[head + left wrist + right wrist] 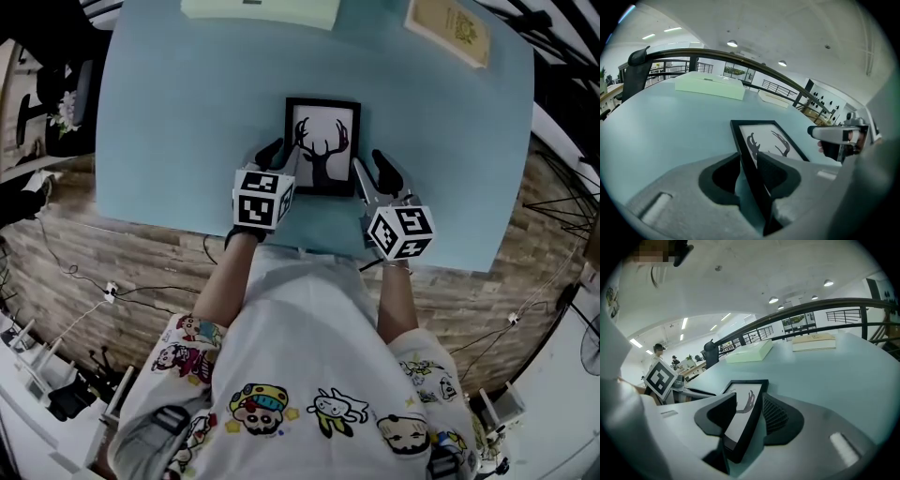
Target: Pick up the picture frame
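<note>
The picture frame (322, 145) is black with a white sheet showing a dark deer silhouette, and it sits over the near middle of the light blue table (169, 112). My left gripper (284, 156) is shut on the frame's left edge, and the black border (751, 161) runs between the two pads. My right gripper (370, 174) is shut on the right edge, where the frame (743, 411) stands tilted between its pads. The right gripper (839, 136) shows across the frame in the left gripper view. The left gripper's marker cube (661, 377) shows in the right gripper view.
A pale green flat box (262, 9) lies at the table's far edge. A tan book (450, 28) lies at the far right corner. The table's front edge is just behind the grippers, close to the person's body. Cables run over the plank floor on both sides.
</note>
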The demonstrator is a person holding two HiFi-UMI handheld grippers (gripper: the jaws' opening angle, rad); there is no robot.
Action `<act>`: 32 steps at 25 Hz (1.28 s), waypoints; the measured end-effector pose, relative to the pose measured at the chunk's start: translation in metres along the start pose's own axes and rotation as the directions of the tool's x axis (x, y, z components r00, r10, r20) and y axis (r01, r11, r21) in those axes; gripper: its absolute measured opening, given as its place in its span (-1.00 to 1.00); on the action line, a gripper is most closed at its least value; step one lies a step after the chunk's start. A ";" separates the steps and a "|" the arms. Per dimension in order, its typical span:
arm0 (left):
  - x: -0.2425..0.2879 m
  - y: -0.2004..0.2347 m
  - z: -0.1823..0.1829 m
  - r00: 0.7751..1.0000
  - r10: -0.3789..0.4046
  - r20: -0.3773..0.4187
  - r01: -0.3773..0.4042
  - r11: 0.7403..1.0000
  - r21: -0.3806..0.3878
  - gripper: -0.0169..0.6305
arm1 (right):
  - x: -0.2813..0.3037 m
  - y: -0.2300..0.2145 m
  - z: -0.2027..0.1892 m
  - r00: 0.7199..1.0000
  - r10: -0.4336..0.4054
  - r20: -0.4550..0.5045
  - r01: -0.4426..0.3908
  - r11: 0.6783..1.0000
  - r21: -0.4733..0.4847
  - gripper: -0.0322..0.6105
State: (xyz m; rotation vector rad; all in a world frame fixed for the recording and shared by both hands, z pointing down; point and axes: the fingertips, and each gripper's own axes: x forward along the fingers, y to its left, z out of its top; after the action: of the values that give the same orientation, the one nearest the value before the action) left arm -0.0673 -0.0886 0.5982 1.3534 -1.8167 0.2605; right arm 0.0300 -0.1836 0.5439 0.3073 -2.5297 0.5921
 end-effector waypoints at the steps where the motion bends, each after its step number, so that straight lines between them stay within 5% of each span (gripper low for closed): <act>1: 0.001 0.000 -0.001 1.000 0.001 -0.003 -0.001 1.000 -0.004 -0.62 | 0.000 0.000 -0.001 1.000 -0.001 -0.002 0.001 1.000 0.003 -0.37; 20: 0.004 0.006 0.000 1.000 -0.009 0.000 0.009 0.989 -0.146 -0.72 | 0.009 -0.003 -0.010 1.000 0.001 -0.029 0.000 0.999 0.034 -0.37; 32: 0.005 0.008 0.002 1.000 -0.013 0.002 0.014 0.977 -0.211 -0.73 | 0.017 -0.013 -0.022 0.993 0.075 -0.086 -0.054 0.973 0.225 -0.37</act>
State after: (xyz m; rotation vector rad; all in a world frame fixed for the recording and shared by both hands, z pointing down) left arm -0.0756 -0.0900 0.6027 1.2166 -1.7805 0.0573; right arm 0.0291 -0.1863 0.5743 0.2706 -2.3935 0.8976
